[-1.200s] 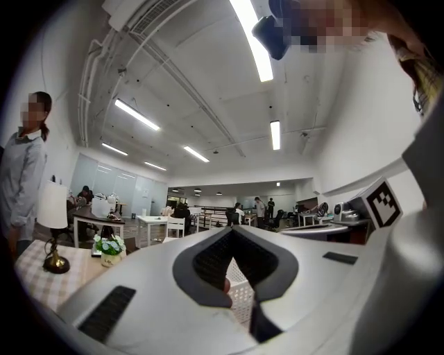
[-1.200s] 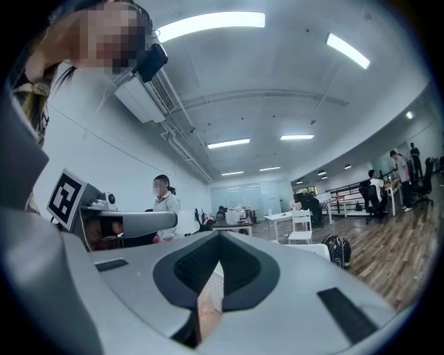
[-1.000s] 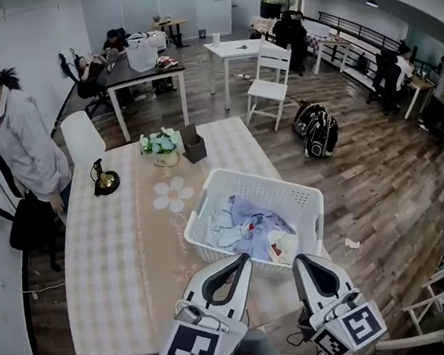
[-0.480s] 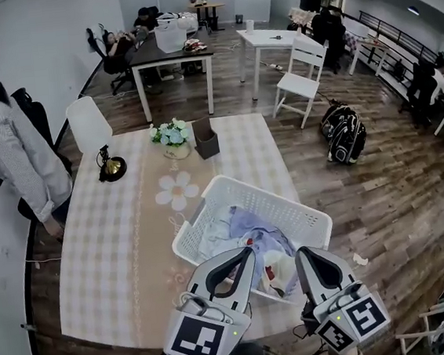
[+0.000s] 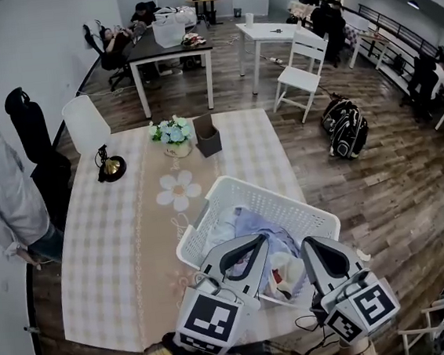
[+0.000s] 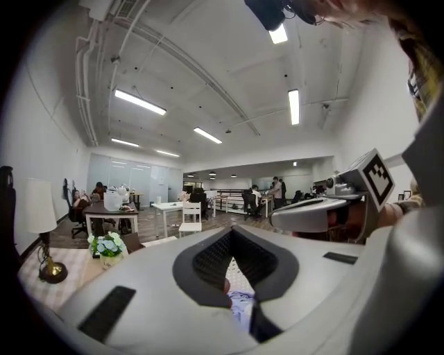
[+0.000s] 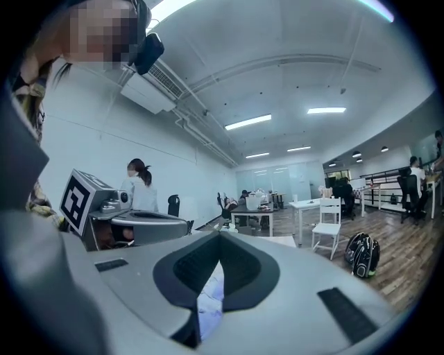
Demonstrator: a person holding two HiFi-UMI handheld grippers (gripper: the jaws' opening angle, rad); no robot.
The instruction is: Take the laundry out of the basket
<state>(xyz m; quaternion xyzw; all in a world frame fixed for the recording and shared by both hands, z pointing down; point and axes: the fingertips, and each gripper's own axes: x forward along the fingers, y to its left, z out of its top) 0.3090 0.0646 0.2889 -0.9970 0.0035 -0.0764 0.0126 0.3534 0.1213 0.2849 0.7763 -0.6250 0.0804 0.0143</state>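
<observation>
Jaws together above near edge of basket

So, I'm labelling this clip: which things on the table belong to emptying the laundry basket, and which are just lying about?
In the job: white slotted plastic basket; crumpled pale blue and white laundry inside it; left gripper; right gripper, both shut.
Lying about: white-and-blue flowers in a pale pot; dark brown box; small brass-and-black ornament.

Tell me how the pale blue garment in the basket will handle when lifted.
Probably floppy: the pale blue garment lies crumpled, so it should drape. Likely light, looking like thin cloth. It may drag neighbouring pieces, being heaped with them in the white basket.
</observation>
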